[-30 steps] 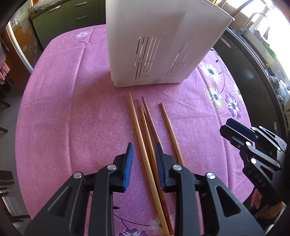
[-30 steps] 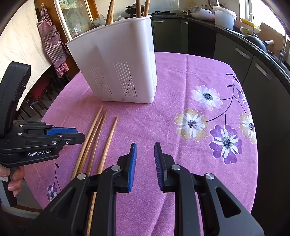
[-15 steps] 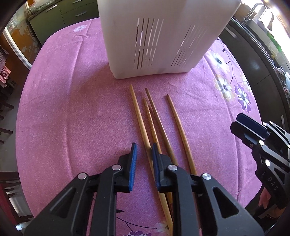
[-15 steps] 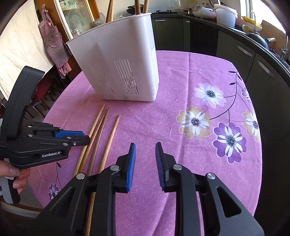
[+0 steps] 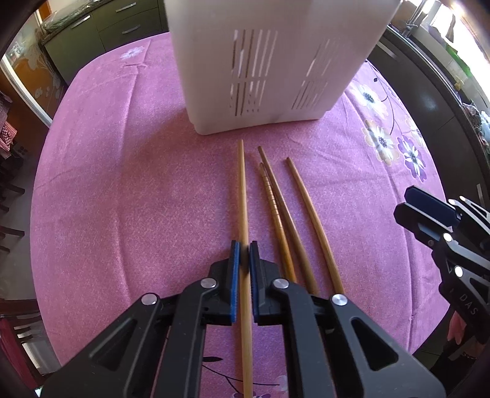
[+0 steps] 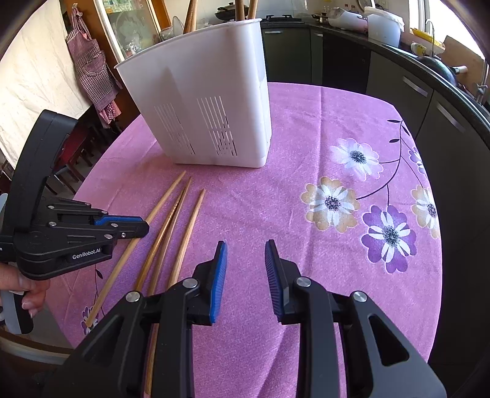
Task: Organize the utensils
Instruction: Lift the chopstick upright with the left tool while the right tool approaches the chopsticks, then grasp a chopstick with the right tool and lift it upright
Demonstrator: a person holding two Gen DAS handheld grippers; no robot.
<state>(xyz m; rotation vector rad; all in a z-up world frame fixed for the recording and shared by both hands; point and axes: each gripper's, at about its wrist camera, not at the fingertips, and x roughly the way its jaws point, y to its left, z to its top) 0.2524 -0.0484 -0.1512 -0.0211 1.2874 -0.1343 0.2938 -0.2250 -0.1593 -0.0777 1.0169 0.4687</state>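
The left gripper (image 5: 244, 251) has just closed its blue pads on the leftmost chopstick (image 5: 243, 189), which lies on the pink tablecloth (image 5: 122, 199) pointing toward the white holder (image 6: 208, 101). Three chopsticks (image 5: 294, 214) lie just right of it. The holder, standing toward the far edge, has wooden utensils (image 6: 242, 7) upright in it. The right gripper (image 6: 246, 254) has been opening, nothing between its jaws.

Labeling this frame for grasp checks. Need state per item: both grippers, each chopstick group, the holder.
left gripper: shut on the light chopstick, jaws just closed
light chopstick: clamped, lying flat on the tablecloth
three darker chopsticks: loose, flat beside it
right gripper: open, empty, jaws just widened
white utensil holder: upright, utensil handles sticking out
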